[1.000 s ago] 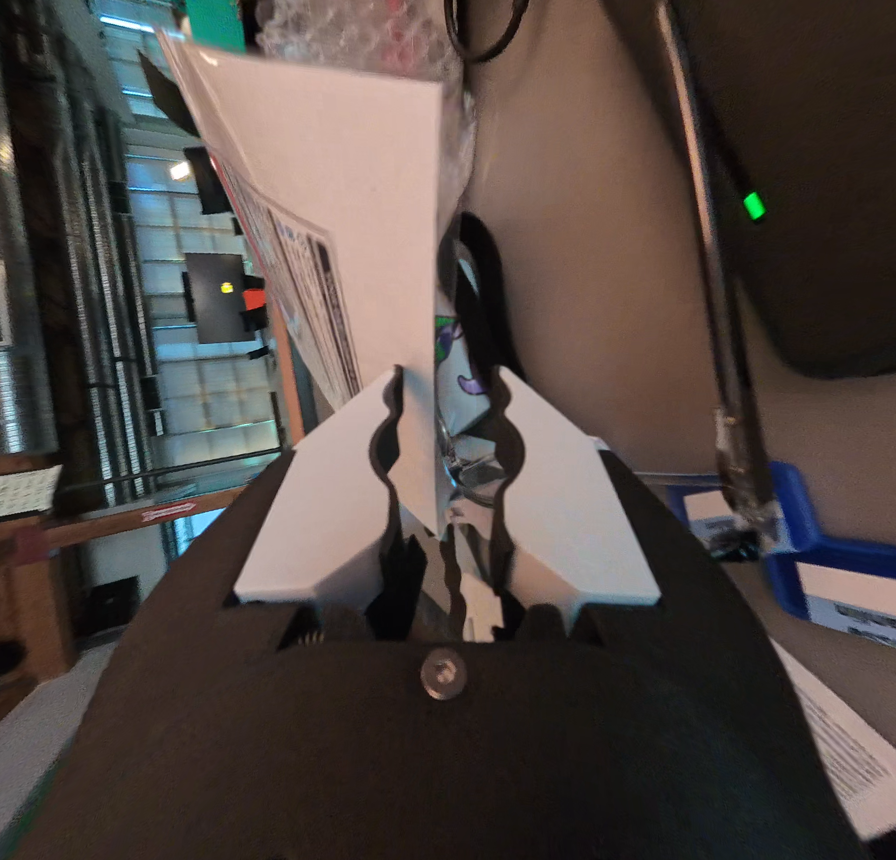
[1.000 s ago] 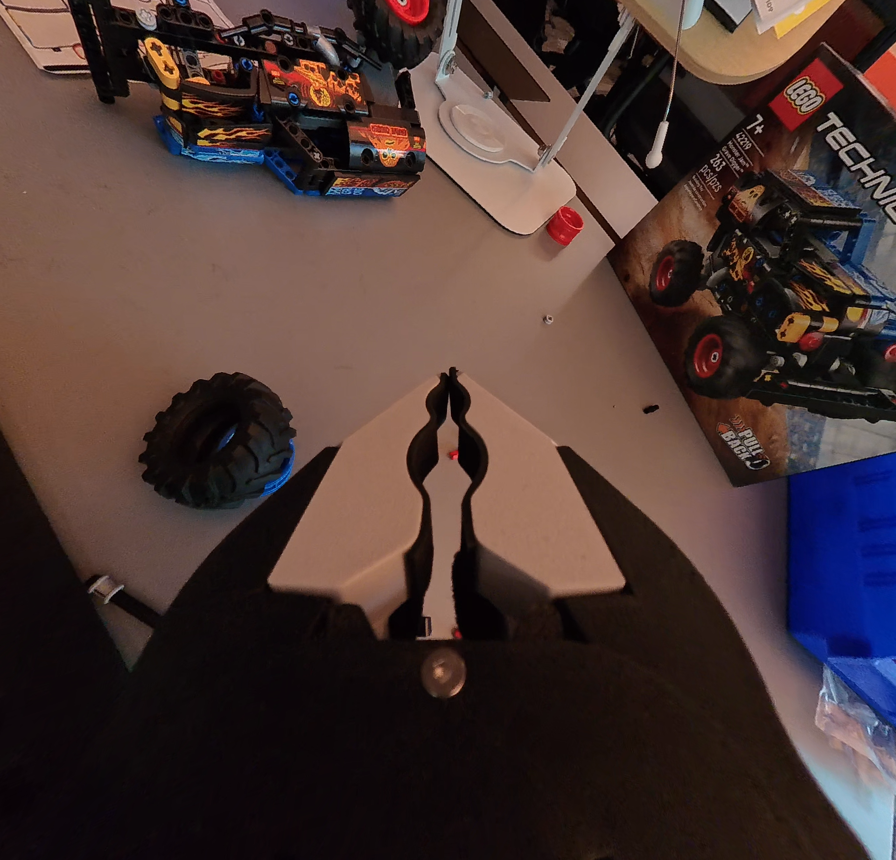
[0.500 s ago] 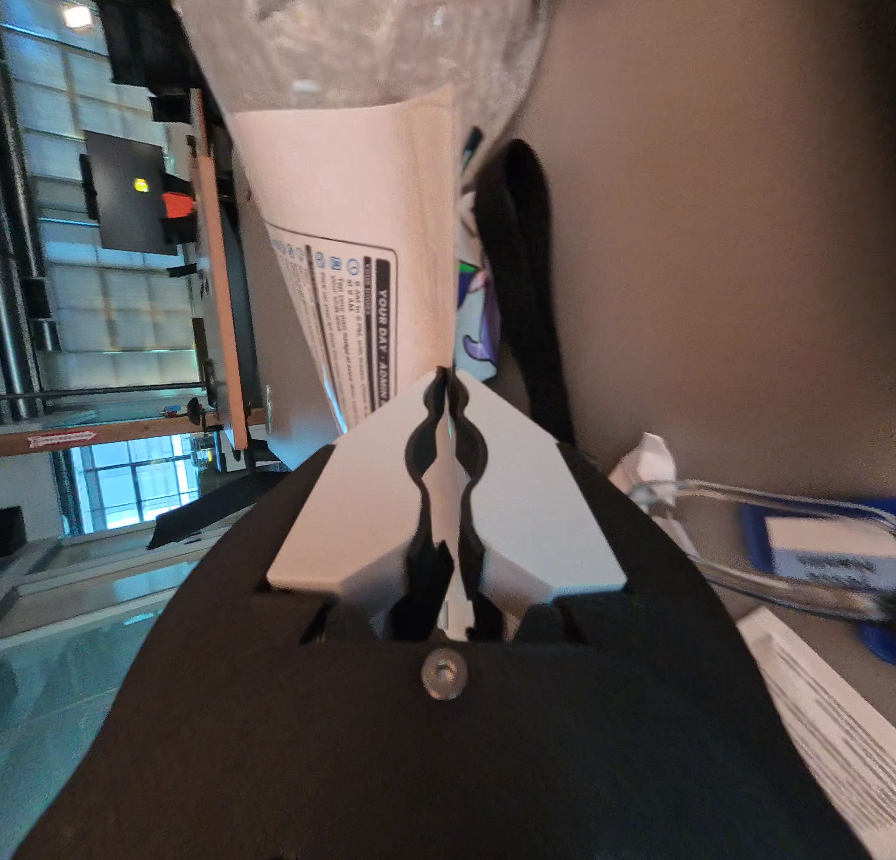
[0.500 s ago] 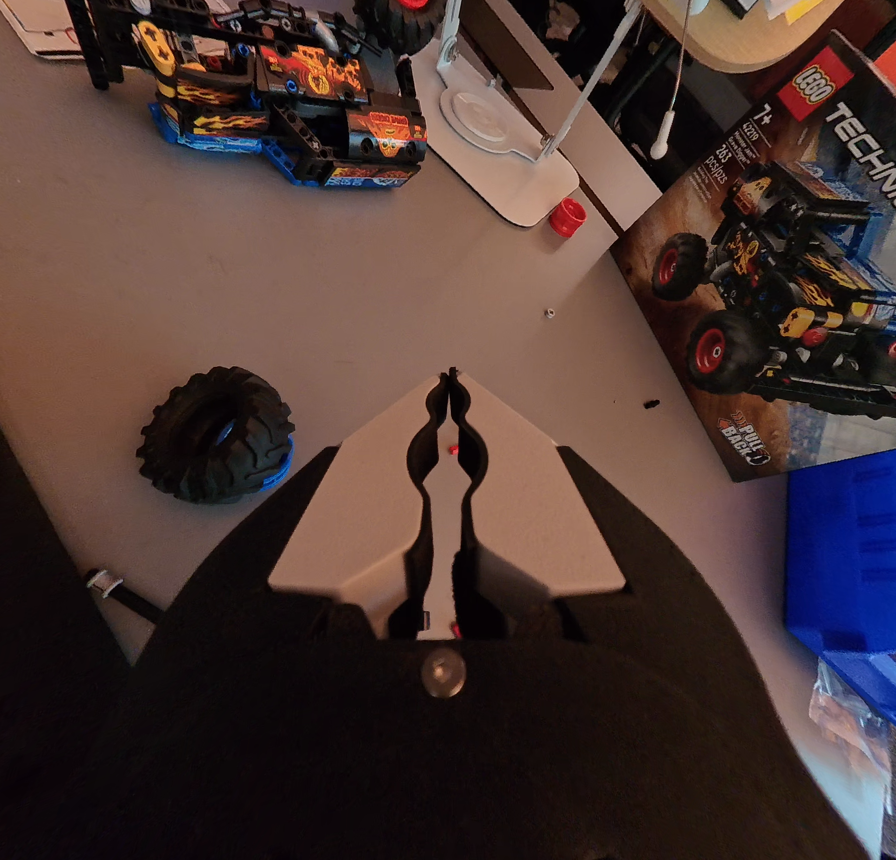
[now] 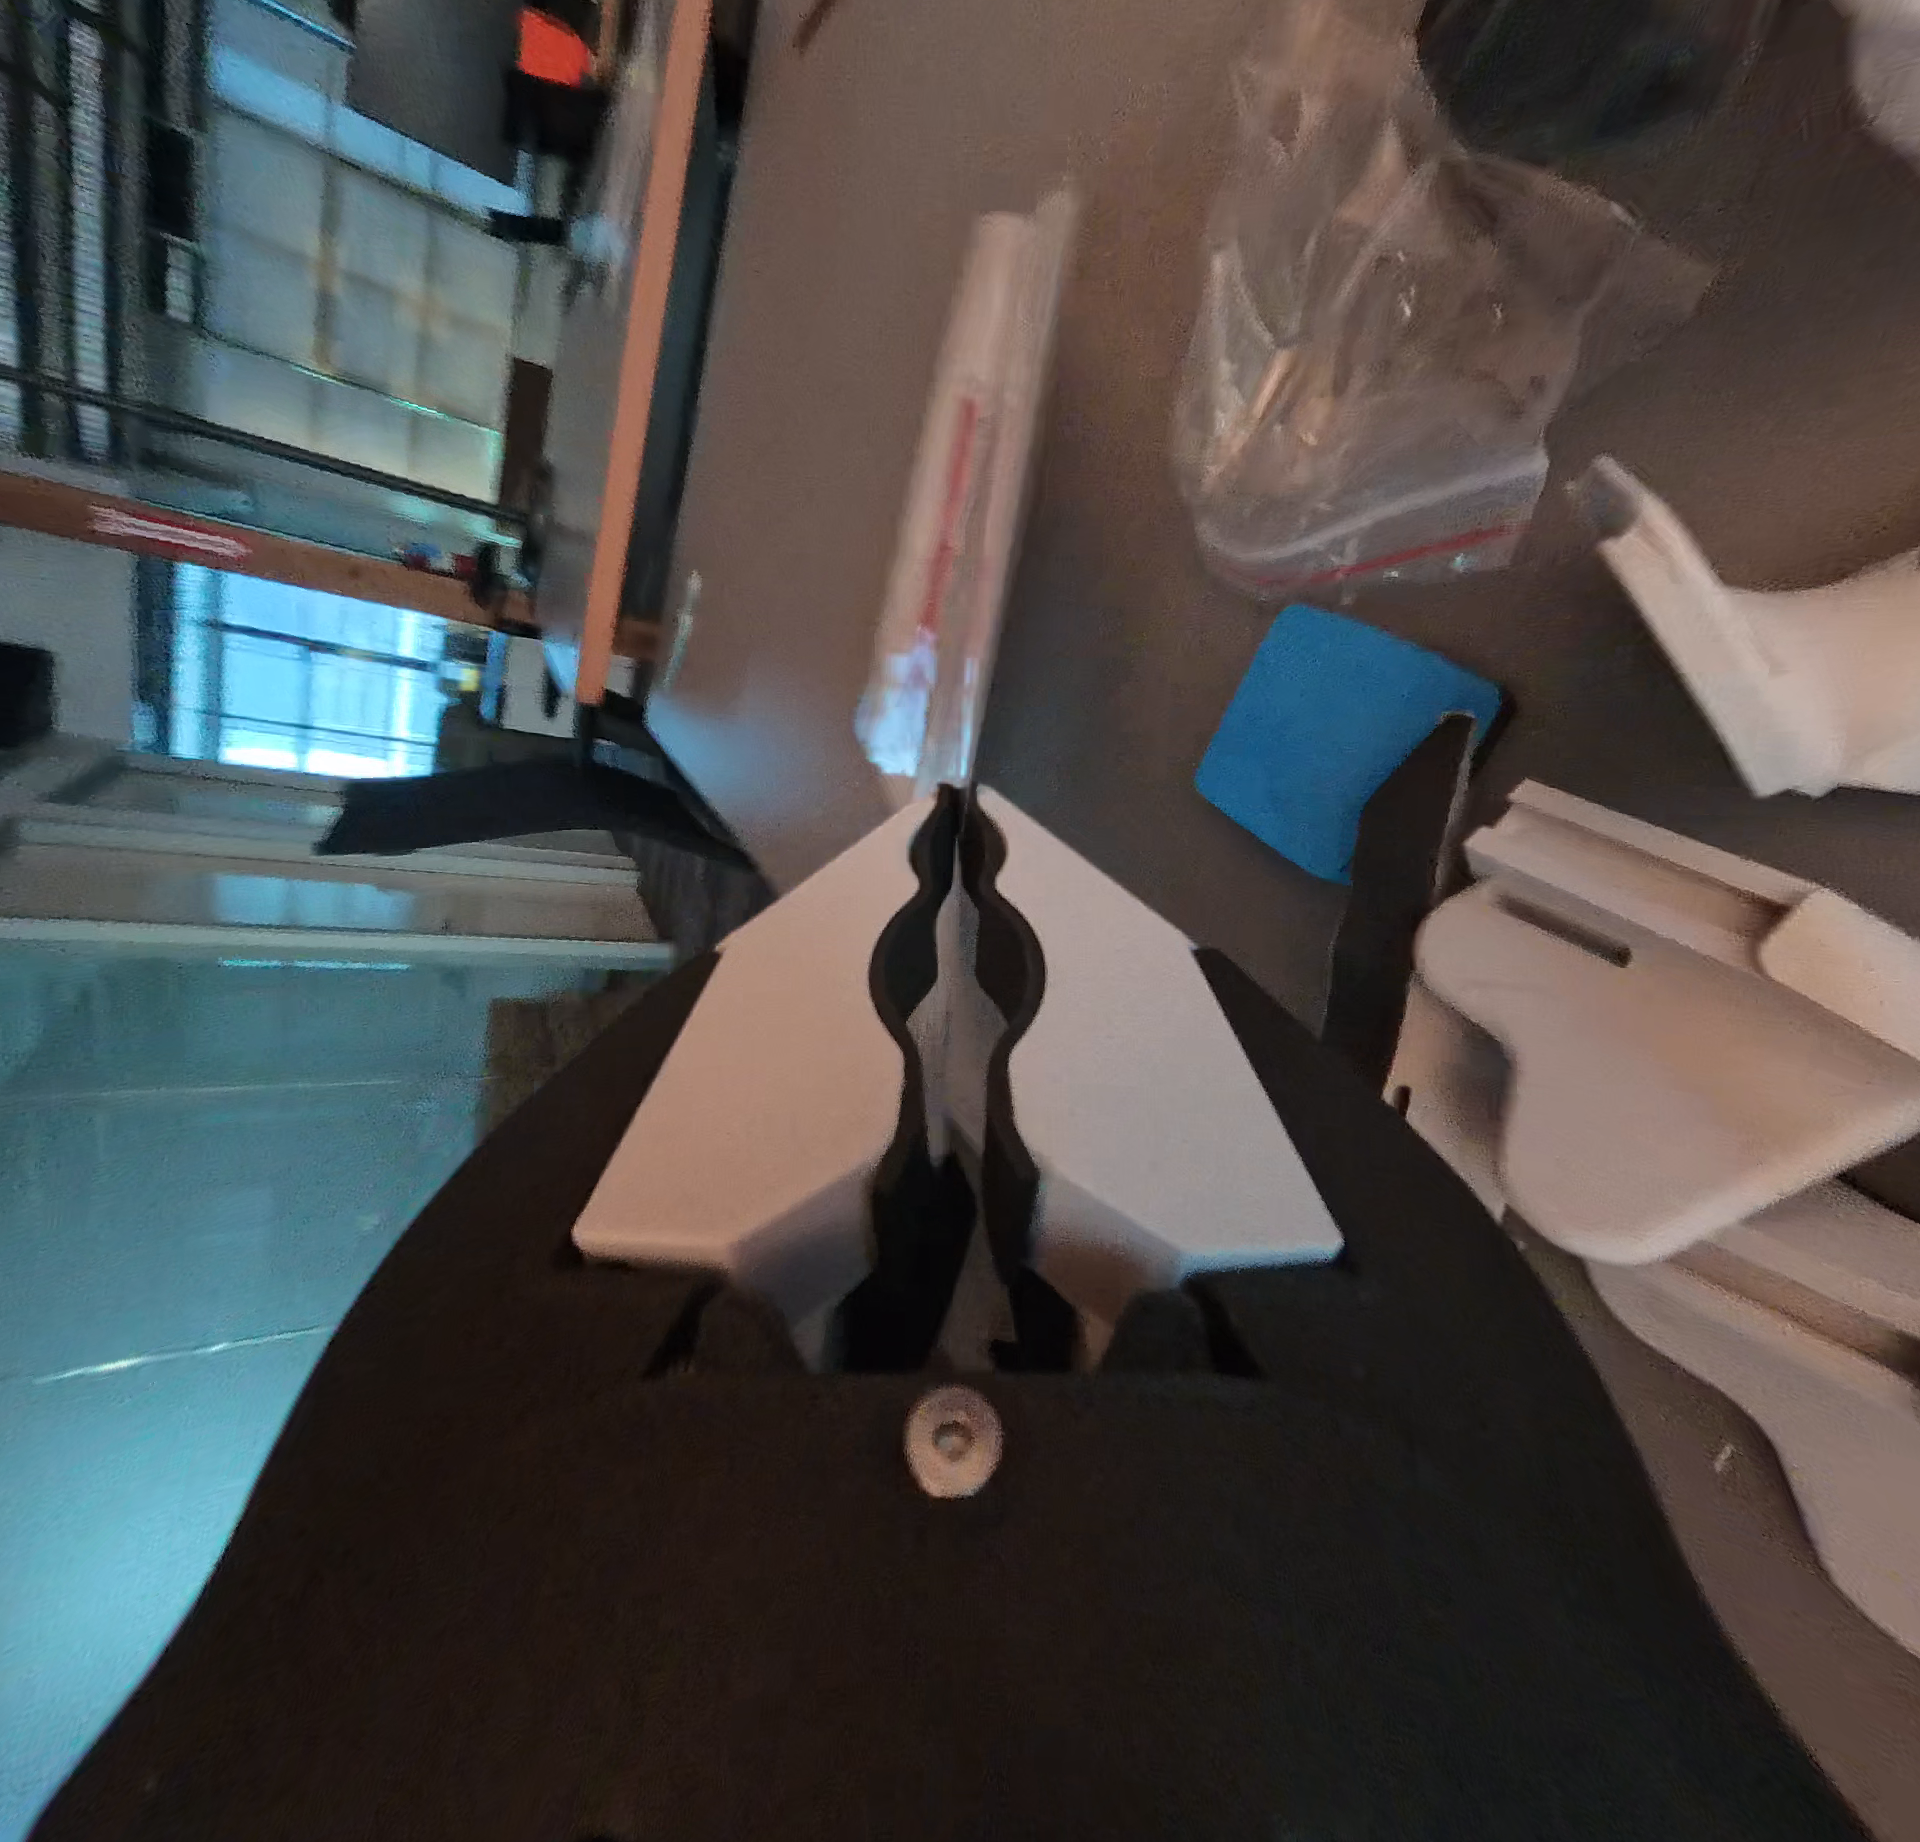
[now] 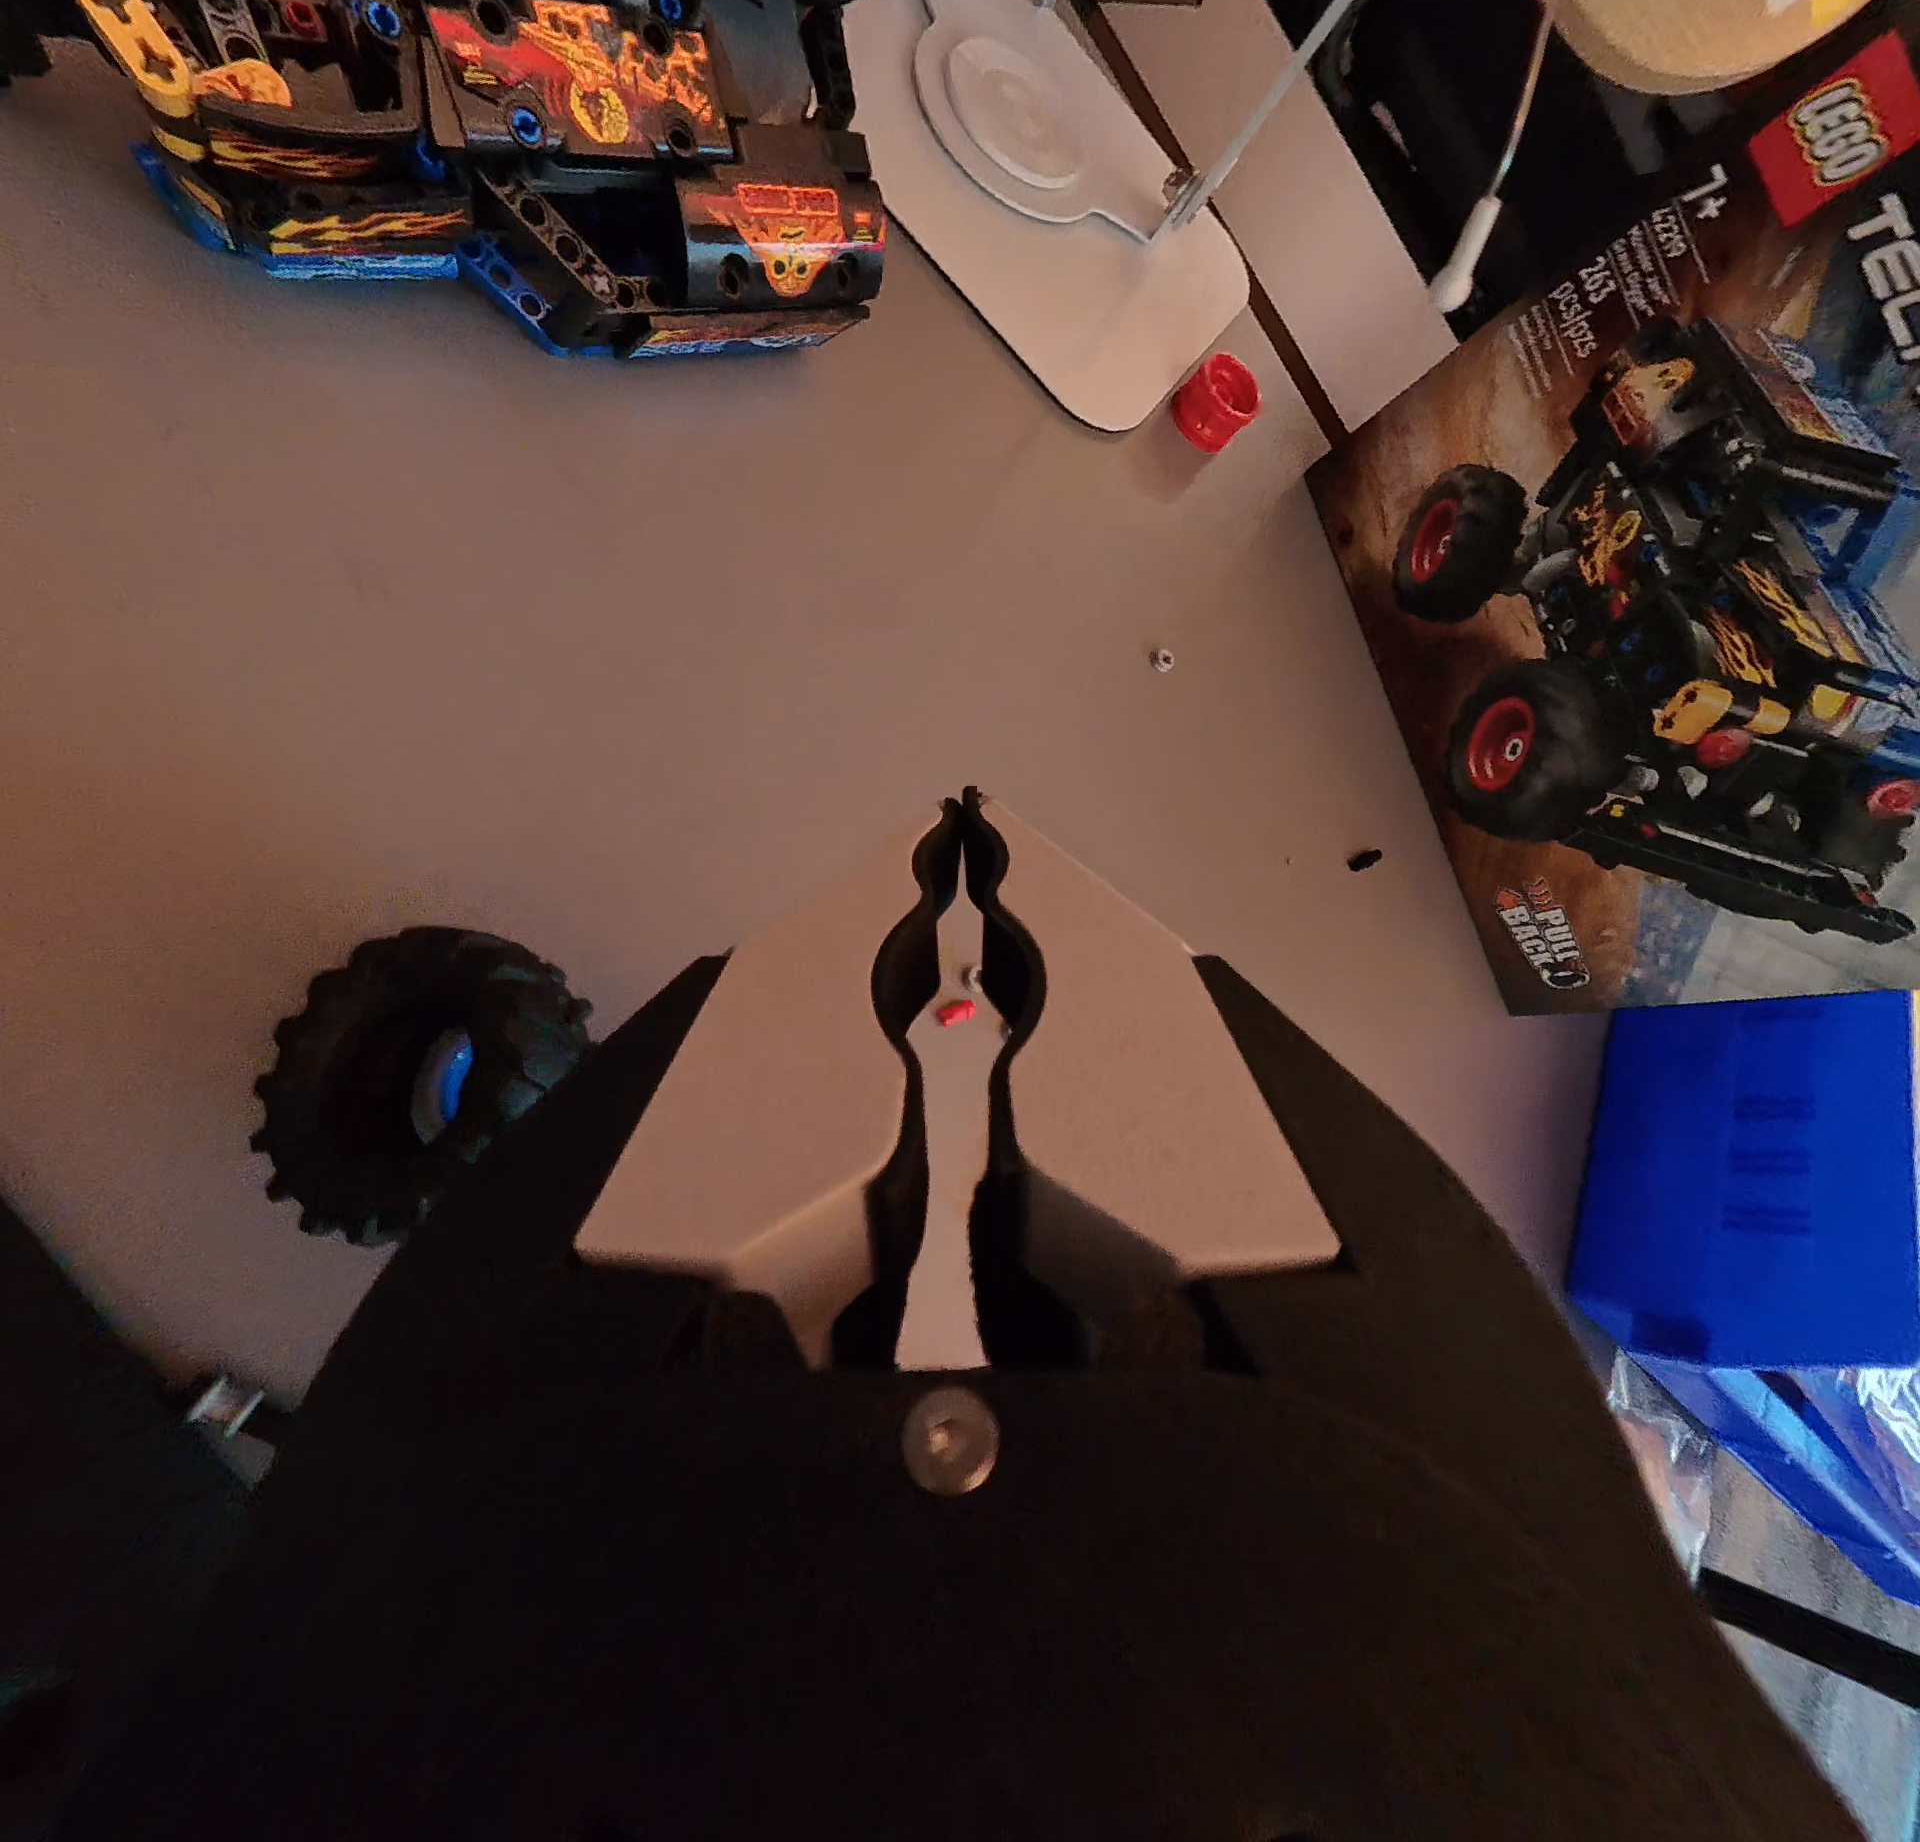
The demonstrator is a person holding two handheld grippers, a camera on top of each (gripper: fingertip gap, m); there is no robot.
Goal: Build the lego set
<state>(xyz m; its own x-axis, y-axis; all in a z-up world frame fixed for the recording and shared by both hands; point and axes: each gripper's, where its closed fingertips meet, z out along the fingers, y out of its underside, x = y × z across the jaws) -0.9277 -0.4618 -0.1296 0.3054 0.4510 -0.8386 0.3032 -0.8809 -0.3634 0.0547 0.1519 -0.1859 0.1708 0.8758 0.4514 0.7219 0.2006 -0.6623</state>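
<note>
1. Right wrist view shows our right hand-held gripper (image 6: 961,805) with its tips pressed together and nothing between them, hovering over the grey counter (image 6: 623,597).
2. The part-built truck (image 6: 520,151) sits at the far left, well apart from this gripper. A loose black tyre (image 6: 405,1075) lies near left, just beside the gripper body, and a small red hub (image 6: 1214,402) rests far right, by the white lamp base (image 6: 1060,203).
3. In the left wrist view, our left hand-held gripper (image 5: 961,805) pinches a thin white sheet (image 5: 966,504) edge-on.
4. We judge the step to be wheel fitting: next we should spread the right gripper and reach left for the tyre.
5. The set's box (image 6: 1662,545) lies to the right.
</note>
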